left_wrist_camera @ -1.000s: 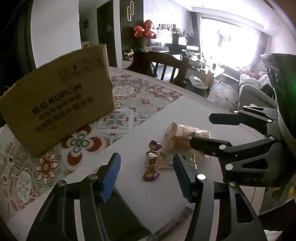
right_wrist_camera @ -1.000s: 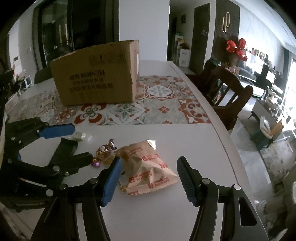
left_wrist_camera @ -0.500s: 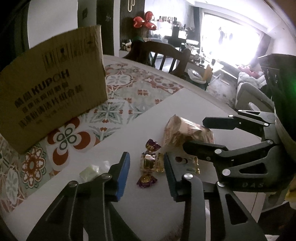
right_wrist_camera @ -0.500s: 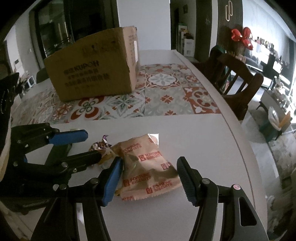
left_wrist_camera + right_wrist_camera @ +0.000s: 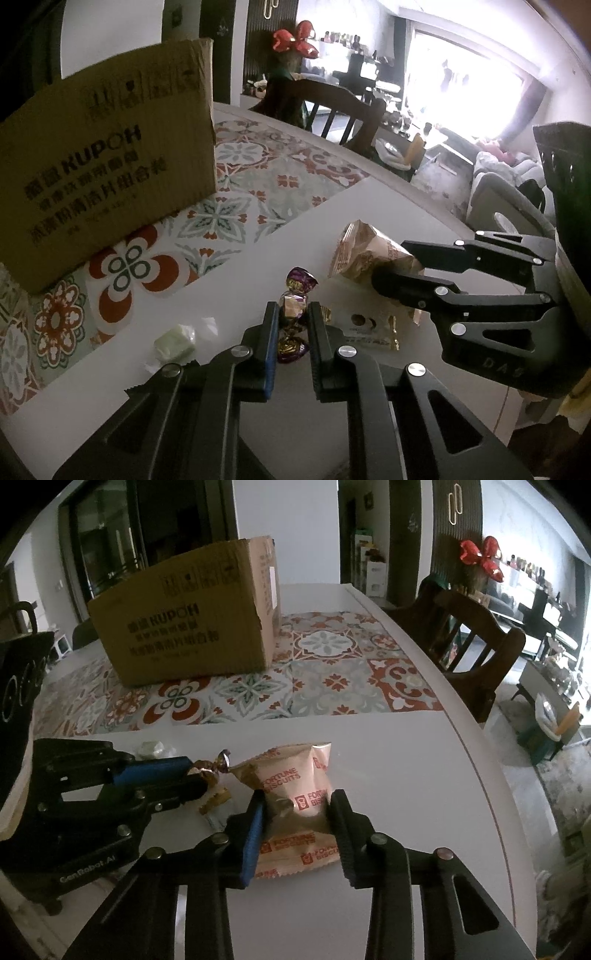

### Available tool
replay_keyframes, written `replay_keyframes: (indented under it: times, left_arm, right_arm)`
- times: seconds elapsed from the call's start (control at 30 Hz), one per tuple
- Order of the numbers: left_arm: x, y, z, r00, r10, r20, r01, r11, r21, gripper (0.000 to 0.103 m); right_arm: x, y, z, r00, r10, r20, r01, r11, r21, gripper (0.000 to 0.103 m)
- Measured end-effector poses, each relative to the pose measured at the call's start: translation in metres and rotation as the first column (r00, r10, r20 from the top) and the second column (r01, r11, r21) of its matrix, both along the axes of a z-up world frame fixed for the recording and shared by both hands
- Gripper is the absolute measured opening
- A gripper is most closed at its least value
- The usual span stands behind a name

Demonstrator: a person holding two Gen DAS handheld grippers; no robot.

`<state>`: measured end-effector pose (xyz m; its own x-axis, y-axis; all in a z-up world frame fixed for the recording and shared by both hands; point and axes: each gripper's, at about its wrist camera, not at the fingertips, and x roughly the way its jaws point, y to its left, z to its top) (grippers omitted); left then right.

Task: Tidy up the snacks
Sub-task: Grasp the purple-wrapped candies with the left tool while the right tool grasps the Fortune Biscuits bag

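Purple-gold candy (image 5: 293,308) sits low in the middle of the left view, clamped between the jaws of the left gripper (image 5: 291,317). In the right view, the right gripper (image 5: 297,805) is closing on the biscuit bag (image 5: 295,801), pads touching it, on the white table (image 5: 399,760).

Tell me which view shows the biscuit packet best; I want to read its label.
The right wrist view: the biscuit packet faces the camera between the closing right gripper, its print legible. The left wrist view shows only one end, partly hidden.
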<state>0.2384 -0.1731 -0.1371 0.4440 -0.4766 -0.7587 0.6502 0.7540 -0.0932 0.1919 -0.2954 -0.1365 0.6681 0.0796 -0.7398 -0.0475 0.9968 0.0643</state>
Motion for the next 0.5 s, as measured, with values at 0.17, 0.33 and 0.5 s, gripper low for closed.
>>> replay_keyframes:
  times: [0.17,0.33,0.5]
  left_arm:
    - [-0.002,0.004,0.008,1.0,0.018,0.006,-0.018,1.0,-0.011,0.016]
    - [-0.007,0.011,0.023,0.999,0.039,0.031,-0.038,0.999,-0.032,0.016]
    - [-0.013,0.019,0.039,0.996,0.059,0.06,-0.056,0.997,-0.048,0.016]
  right_arm:
    - [-0.005,0.003,0.008,0.999,-0.009,0.037,0.01,1.0,-0.017,0.032]
    - [-0.007,0.003,0.017,0.998,-0.016,0.06,0.017,1.0,-0.011,0.032]
    - [-0.011,0.006,0.028,0.996,-0.018,0.09,0.018,1.0,0.0,0.032]
